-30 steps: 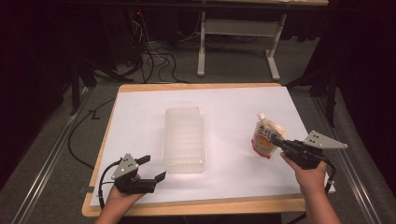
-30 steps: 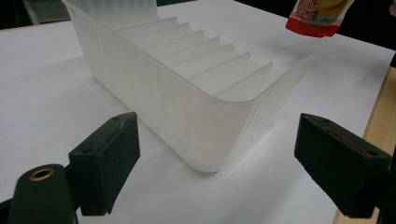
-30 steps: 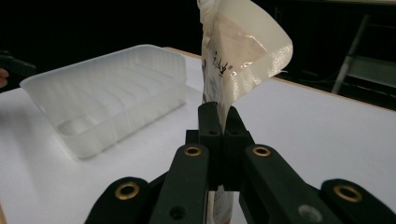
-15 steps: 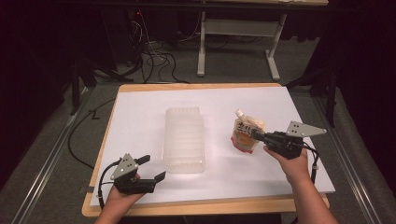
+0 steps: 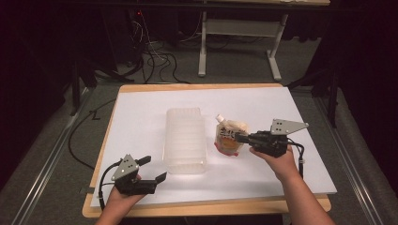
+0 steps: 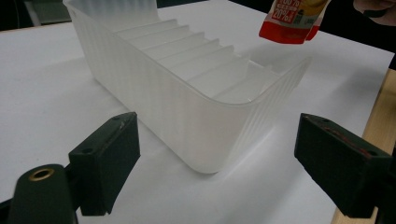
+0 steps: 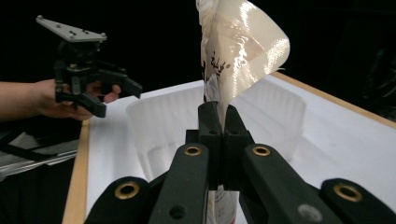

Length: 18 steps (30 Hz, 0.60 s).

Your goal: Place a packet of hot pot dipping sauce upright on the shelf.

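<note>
Right gripper [image 5: 240, 138] fingers clenched on a spouted pouch [image 5: 229, 136], held off the worktop [image 5: 141, 112] just at 3 o'clock of the clear ribbed bin [image 5: 185, 140]. Left gripper [image 5: 152, 169] fingers released, nothing between them, at the bin's 7 o'clock near the front edge.

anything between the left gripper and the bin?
Nothing: bare white sheet between the open left gripper and the bin, in its own view.
</note>
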### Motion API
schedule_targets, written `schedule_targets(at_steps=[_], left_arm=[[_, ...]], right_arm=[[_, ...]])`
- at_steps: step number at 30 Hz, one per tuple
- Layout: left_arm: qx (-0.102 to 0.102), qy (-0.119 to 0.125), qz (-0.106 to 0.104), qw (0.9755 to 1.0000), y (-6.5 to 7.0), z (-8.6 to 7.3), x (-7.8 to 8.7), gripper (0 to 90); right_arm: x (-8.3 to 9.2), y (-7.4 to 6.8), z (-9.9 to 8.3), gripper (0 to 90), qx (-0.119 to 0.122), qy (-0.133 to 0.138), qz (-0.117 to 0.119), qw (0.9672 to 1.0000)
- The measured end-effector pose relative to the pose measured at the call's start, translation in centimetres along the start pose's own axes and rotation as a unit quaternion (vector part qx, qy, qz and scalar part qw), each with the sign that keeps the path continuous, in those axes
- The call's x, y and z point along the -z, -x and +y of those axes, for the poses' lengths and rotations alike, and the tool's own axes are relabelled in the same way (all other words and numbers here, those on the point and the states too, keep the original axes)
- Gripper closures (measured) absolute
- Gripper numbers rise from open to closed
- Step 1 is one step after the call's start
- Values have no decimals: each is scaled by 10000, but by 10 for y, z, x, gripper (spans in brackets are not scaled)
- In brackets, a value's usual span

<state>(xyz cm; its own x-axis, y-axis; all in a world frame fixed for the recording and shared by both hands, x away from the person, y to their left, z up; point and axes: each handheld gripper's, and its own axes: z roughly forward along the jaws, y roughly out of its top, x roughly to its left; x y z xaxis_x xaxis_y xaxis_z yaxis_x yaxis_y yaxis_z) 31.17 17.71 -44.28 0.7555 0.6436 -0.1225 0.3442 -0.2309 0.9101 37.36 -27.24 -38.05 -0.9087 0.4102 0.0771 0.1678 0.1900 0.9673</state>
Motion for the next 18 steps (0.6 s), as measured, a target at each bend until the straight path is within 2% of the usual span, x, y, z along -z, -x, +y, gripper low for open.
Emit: schedule_targets(at_steps=[1, 2, 5, 18], left_arm=[[0, -4, 0, 10000, 0, 0, 0, 149], [-1, -6, 1, 10000, 0, 0, 0, 149], [0, -14, 6, 10000, 0, 0, -1, 149], [13, 8, -8, 10000, -1, 0, 0, 148]], right_arm=[[-6, -1, 1, 900, 2, -29, 137, 9999], [-6, -1, 1, 900, 2, -29, 137, 9999], [-17, -4, 2, 900, 66, -114, 406, 9991], [-41, -3, 9, 900, 134, -349, 707, 9968]])
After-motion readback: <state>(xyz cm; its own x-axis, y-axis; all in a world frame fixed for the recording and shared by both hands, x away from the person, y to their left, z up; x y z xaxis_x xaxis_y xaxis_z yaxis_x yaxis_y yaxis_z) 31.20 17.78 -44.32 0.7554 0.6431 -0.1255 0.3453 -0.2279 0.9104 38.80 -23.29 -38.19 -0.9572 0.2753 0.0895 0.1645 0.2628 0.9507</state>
